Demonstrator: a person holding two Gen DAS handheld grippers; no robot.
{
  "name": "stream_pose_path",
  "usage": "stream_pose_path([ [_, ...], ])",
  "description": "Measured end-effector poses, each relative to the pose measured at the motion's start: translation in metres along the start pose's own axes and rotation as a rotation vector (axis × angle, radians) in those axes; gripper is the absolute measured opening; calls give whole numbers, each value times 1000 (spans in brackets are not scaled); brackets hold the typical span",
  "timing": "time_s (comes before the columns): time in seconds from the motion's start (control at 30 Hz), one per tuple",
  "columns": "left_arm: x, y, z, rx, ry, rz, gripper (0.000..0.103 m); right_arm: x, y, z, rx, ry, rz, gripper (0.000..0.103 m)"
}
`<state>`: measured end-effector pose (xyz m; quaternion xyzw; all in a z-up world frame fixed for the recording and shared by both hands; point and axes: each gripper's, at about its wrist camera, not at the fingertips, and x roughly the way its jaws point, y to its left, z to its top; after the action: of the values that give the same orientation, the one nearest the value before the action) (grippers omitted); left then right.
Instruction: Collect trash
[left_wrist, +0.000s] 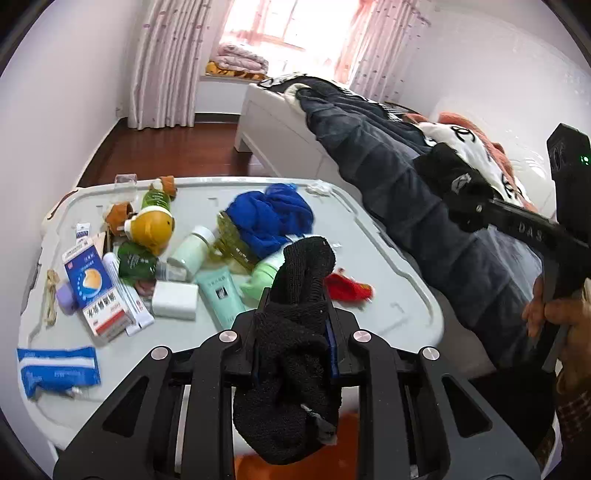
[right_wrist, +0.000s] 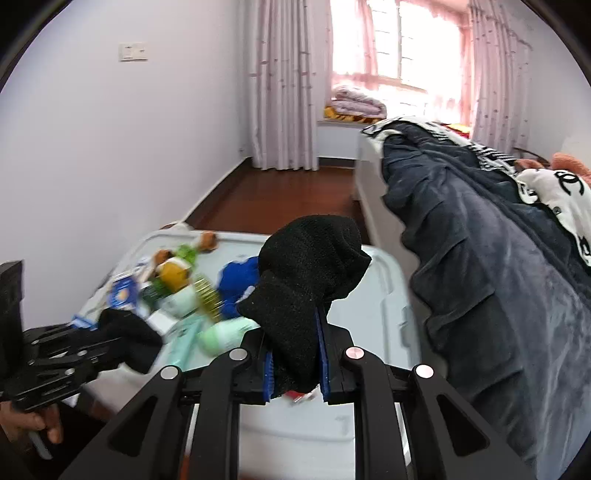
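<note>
On my left wrist camera, the left gripper (left_wrist: 295, 306) was clamped on a black sock (left_wrist: 291, 350), its fingers (left_wrist: 334, 343) squeezed tight against the knit with blue pads showing at the edges. The sock flopped both ways, its top bulging over the grey-white bin lid (left_wrist: 399, 266) and its tail drooping toward the lens. Only this view gave me the clutter sharp: a blue-and-white medicine box (left_wrist: 90, 284), a white soap-like block (left_wrist: 174, 300), a mint tube (left_wrist: 221, 293), a pale green bottle (left_wrist: 264, 277), a blue cloth (left_wrist: 271, 218), a yellow-headed plush toy (left_wrist: 151, 225), a red scrap (left_wrist: 347, 288), and a blue-and-white tissue pack (left_wrist: 57, 369) near the lid's near edge. It also caught the right gripper (left_wrist: 458, 201) at the far right, above the dark blanket (left_wrist: 399, 166) on the bed, with a black bundle at its tip.

Switching to the right wrist camera, the lid's contents went blurry, but I got the grip itself: the right gripper (right_wrist: 295, 354) closed on a second black sock (right_wrist: 306, 280), which stood up in a thick folded lump above the fingers (right_wrist: 325, 354). At the left edge the left gripper (right_wrist: 107, 343) appeared with its own dark sock, and a hand (right_wrist: 29, 421) held its handle.
</note>
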<state>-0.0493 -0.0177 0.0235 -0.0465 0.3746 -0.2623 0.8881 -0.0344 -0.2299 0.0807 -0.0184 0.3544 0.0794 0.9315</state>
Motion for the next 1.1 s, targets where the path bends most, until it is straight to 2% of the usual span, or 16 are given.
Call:
stream_pose_path([
  [0.1,-10,-13,-25,7,55,-27,23,-8,22,-35,-12,54,66,18],
  [0.2,-12,-24,-62,8,166,-56,23,-9,43,-83,-2,156,148,18],
  [0.33,-12,-30,-113,6,314,-54,23,-1,64,-142,-20,290,187,18],
  [0.43,-7,-26,-145,-33,417,-49,25,9,69,-179,-1,379,214,18],
  [0.47,-6,-25,-149,-40,430,-47,27,14,70,-190,11,410,230,20],
  [0.53,-2,-24,-159,-48,464,-34,46,22,75,-203,16,459,238,31],
  [0.57,0,-23,-162,-62,477,-22,53,22,80,-207,13,464,236,46],
  [0.6,2,-22,-163,-76,489,-12,68,23,81,-208,11,471,242,64],
  [0.63,4,-20,-164,-87,505,4,78,20,82,-207,13,459,236,69],
  [0.7,7,-19,-164,-95,524,49,80,15,76,-204,28,435,226,87],
  [0.83,9,-14,-159,-120,533,65,83,10,57,-201,103,404,206,87],
  [0.93,4,-8,-155,-159,488,49,83,4,44,-187,143,362,189,87],
  [1.0,-6,-1,-143,-179,418,46,83,-4,36,-167,140,300,174,87],
  [1.1,-8,3,-119,-167,358,91,83,-11,27,-122,116,201,157,90],
])
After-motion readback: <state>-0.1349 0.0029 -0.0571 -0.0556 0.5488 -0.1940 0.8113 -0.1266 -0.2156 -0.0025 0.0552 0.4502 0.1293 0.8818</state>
